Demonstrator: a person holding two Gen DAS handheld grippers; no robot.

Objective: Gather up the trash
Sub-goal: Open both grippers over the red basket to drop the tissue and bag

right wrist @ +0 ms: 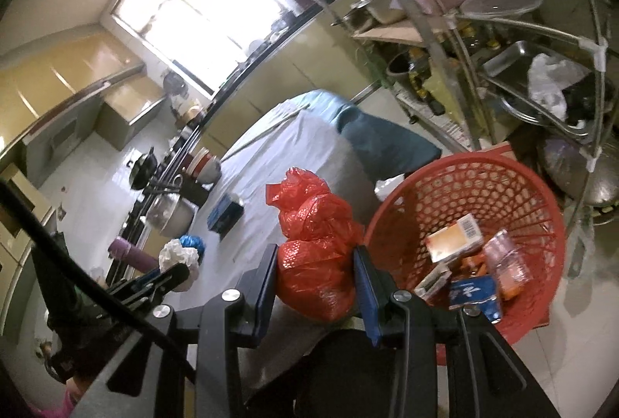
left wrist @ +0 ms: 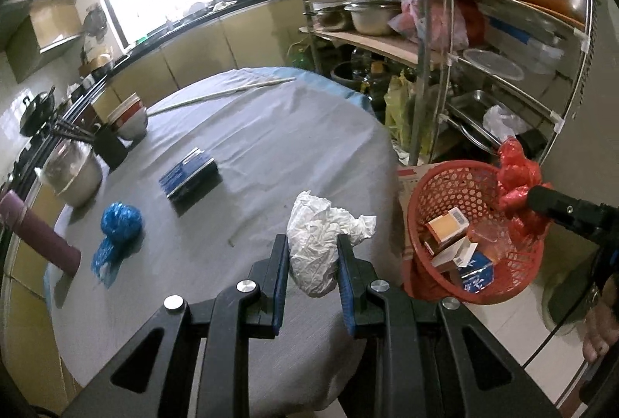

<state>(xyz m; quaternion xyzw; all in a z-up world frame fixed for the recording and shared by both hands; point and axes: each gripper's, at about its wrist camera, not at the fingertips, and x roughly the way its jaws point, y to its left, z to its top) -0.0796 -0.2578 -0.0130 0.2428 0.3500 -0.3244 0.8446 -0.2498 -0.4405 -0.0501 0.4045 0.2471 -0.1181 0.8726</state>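
Clamping crumpled white paper [left wrist: 321, 244], the left gripper [left wrist: 313, 255] nears the red basket [left wrist: 445, 185] (right gripper [right wrist: 315, 265] grips a red bag [right wrist: 313, 236]).

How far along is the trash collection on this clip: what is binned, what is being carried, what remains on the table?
Done: small cardboard boxes and clear plastic lie in the red mesh basket. In hand: the left gripper clamps a crumpled white paper wad; the right gripper clamps a crumpled red plastic bag beside the basket. Left: a crumpled blue plastic bag and a flat blue box on the grey-clothed table.
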